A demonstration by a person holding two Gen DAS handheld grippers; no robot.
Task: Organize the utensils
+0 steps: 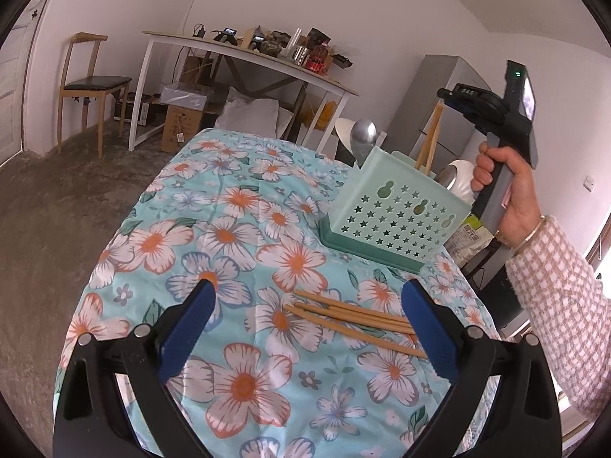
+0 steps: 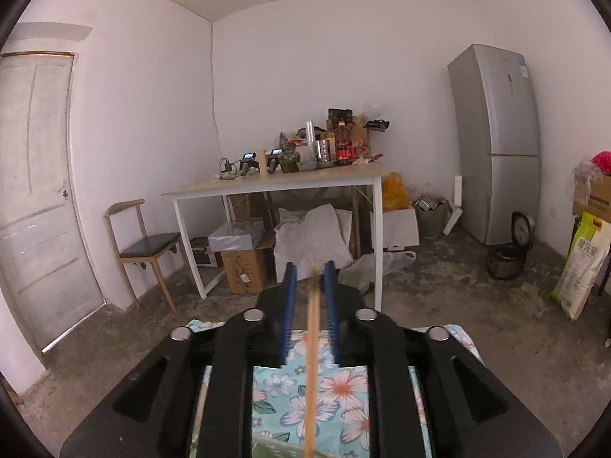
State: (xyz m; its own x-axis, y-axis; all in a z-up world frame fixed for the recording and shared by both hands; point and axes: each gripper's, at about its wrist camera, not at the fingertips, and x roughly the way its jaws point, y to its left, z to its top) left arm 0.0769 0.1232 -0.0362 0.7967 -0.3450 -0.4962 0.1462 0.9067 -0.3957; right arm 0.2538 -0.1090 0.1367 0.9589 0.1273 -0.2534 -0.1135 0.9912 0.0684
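A mint green utensil holder [image 1: 397, 213] with star holes stands on the flowered tablecloth [image 1: 244, 236]. A metal spoon [image 1: 363, 135] and chopsticks [image 1: 429, 139] stand in it. Several wooden chopsticks [image 1: 355, 318] lie loose on the cloth, between my left gripper's blue fingers. My left gripper [image 1: 309, 305] is open and empty just above them. My right gripper [image 2: 310, 286] is held above the holder with a wooden chopstick [image 2: 311, 362] between its blue pads [image 2: 289, 305]; the pads stand slightly apart from it. The right gripper's body [image 1: 511, 114] shows in the left wrist view.
A white ladle-like object [image 1: 458, 181] sits behind the holder. The table's far edge drops to a concrete floor. Beyond are a cluttered white desk [image 2: 275, 187], a wooden chair [image 2: 145, 244], boxes and a grey fridge [image 2: 496, 141].
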